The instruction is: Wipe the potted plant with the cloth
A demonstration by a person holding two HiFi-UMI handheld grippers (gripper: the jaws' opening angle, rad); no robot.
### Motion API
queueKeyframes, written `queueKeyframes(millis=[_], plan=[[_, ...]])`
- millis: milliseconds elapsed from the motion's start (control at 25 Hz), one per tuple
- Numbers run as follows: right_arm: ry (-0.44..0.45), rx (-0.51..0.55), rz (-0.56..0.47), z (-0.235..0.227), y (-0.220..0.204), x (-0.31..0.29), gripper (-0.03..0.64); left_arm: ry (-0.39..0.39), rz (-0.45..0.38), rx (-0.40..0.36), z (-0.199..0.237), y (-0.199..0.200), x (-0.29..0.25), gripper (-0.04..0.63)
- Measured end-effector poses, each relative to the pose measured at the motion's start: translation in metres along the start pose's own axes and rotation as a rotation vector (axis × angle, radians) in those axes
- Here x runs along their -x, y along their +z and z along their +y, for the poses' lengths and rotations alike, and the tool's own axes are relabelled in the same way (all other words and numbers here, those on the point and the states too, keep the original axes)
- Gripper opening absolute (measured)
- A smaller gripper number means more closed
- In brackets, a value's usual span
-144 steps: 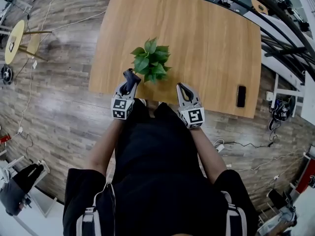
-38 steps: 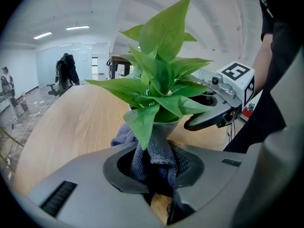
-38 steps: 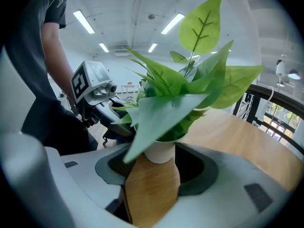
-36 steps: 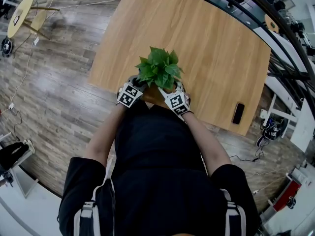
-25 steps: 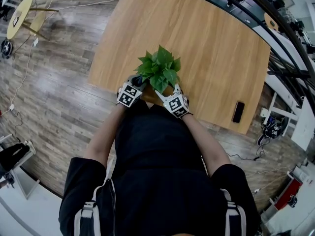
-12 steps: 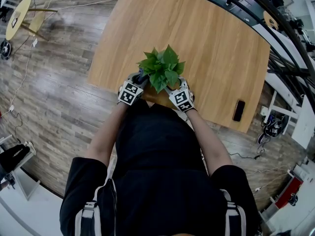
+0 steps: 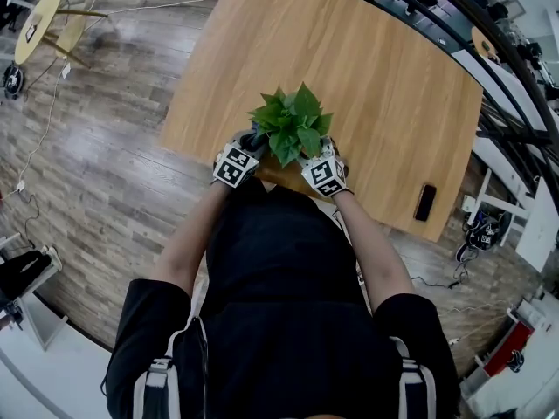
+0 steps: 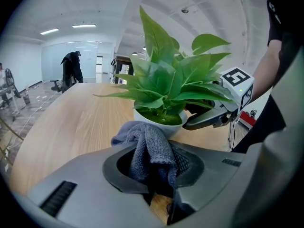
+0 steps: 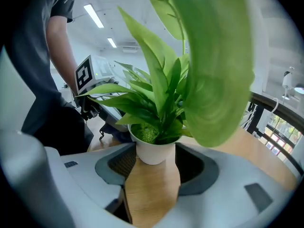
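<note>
The potted plant (image 7: pixel 293 127), broad green leaves in a small white pot (image 8: pixel 159 121), stands near the table's front edge. My left gripper (image 8: pixel 152 164) is shut on a grey-blue cloth (image 8: pixel 148 146), whose bunched end reaches the pot's near wall. In the head view the left gripper (image 7: pixel 234 162) is at the plant's left and the right gripper (image 7: pixel 324 171) at its right. My right gripper (image 9: pixel 153 172) is open, with the pot (image 9: pixel 153 152) standing at its jaw tips. Leaves (image 9: pixel 209 65) hang over that view.
The wooden table (image 7: pixel 376 85) stretches away behind the plant. A black phone (image 7: pixel 425 202) lies near its right front corner. Black desks and cables run along the far right. A small round yellow table (image 7: pixel 35 20) stands on the floor at far left.
Since 5.8 s ago both grippers have moved forward from the table edge to either side of the pot. In the last half second they have barely shifted.
</note>
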State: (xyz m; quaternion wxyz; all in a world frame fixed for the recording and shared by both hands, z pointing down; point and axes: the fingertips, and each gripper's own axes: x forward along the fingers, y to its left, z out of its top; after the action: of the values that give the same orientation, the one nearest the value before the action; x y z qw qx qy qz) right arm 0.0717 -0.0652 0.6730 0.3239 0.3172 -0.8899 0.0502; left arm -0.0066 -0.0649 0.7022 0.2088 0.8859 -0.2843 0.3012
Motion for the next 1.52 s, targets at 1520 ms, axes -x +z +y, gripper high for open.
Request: queueKeyframes(millis=[1520], plan=[[0.073, 0.056, 0.003, 0.001, 0.005, -0.006, 0.242, 0.026, -0.021, -0.038, 0.014, -0.002, 0.001, 0.113]])
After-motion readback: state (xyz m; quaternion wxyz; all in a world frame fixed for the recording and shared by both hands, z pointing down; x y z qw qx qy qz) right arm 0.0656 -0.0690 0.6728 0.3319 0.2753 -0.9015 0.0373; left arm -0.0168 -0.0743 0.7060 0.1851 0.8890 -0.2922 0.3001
